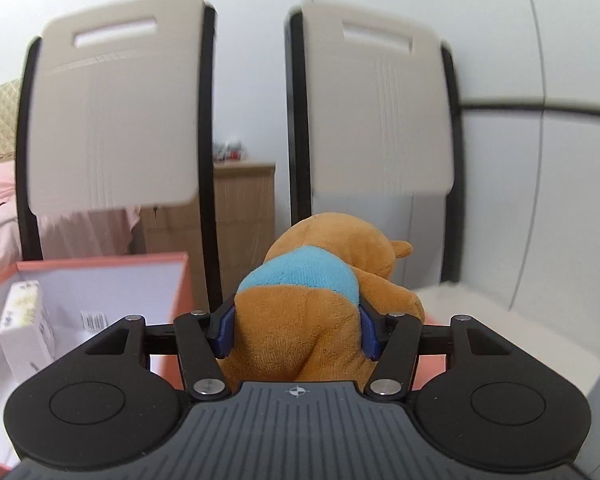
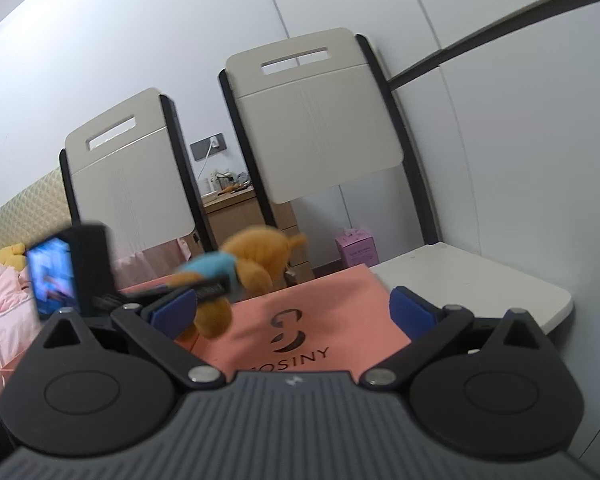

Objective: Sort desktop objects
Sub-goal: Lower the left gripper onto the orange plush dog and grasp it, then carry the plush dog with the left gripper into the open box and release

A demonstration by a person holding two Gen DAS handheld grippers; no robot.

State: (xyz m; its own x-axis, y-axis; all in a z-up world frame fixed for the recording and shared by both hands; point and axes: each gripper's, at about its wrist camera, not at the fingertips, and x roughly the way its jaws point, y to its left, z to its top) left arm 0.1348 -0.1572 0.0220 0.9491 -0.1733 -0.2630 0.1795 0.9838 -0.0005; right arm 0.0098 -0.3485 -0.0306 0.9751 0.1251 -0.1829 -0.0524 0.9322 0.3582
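Left gripper (image 1: 298, 330) squeezing a bear (image 1: 312, 300), box (image 1: 100, 280) left of its fingers, right gripper (image 2: 296, 312) hanging wide apart over a pink lid (image 2: 320, 320), chairs (image 2: 316, 120) standing behind

plush bear (image 1: 312, 312): lower body hidden behind gripper housing | white carton (image 1: 26, 328): print too blurred to read | pink lid (image 2: 320, 320): logo's first letters covered | nightstand clutter (image 2: 226, 184): too small to identify
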